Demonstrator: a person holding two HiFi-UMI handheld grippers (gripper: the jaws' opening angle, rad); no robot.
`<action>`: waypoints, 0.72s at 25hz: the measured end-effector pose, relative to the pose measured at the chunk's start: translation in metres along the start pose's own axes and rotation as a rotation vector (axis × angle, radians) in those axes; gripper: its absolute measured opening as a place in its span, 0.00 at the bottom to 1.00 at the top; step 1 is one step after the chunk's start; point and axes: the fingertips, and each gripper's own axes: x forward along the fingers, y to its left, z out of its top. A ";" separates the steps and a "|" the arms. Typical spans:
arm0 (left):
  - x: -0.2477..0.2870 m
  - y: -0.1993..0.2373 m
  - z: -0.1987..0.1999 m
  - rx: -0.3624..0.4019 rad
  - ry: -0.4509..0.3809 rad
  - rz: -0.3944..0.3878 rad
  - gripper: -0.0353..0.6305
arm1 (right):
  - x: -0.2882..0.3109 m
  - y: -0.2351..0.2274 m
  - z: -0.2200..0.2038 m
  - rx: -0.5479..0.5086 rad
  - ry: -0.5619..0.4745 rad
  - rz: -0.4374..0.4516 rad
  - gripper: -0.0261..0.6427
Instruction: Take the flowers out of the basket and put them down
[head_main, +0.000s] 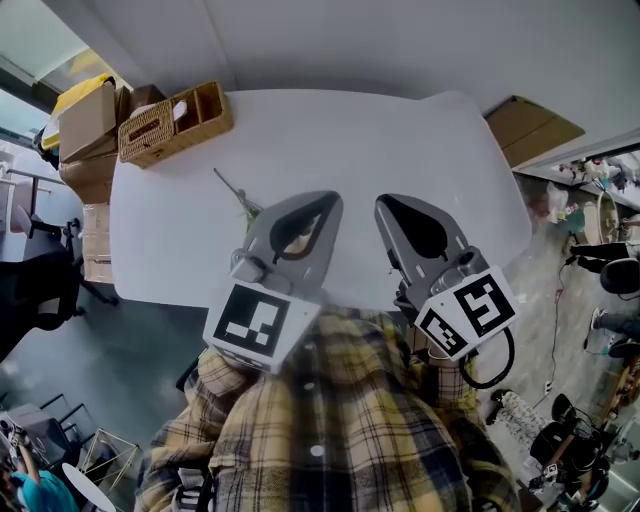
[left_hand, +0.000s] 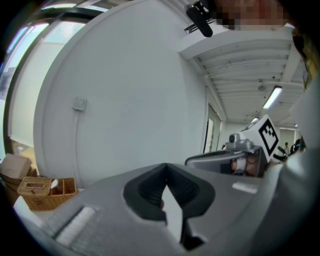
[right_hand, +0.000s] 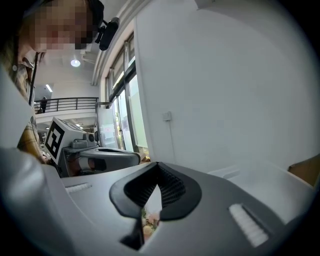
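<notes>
A wicker basket (head_main: 175, 125) stands at the white table's (head_main: 330, 130) far left corner; it also shows low left in the left gripper view as the basket (left_hand: 46, 192). A thin green flower stem (head_main: 236, 192) lies on the table in front of it, and its blooms are mostly hidden under my left gripper (head_main: 333, 197). Pale pink blooms (right_hand: 149, 220) peek through the gap below my right gripper's jaws. Both grippers are held up near my chest, above the table's near edge. The left gripper (left_hand: 167, 165) and the right gripper (right_hand: 158, 164) are shut with nothing between their tips.
Cardboard boxes (head_main: 85, 125) are stacked off the table's left end, beside the basket. A flat cardboard sheet (head_main: 530, 125) leans at the far right. A black chair (head_main: 30, 280) stands on the floor at left. Clutter lines the floor at right.
</notes>
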 end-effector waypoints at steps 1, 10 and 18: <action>0.000 0.001 0.000 0.000 0.000 -0.001 0.05 | 0.001 0.001 0.000 0.000 -0.001 0.000 0.05; -0.004 0.004 -0.001 0.002 0.006 -0.015 0.05 | 0.005 0.004 -0.003 0.020 0.001 -0.015 0.05; -0.005 0.005 0.000 0.005 0.001 -0.017 0.05 | 0.015 0.014 -0.003 -0.018 0.022 -0.011 0.05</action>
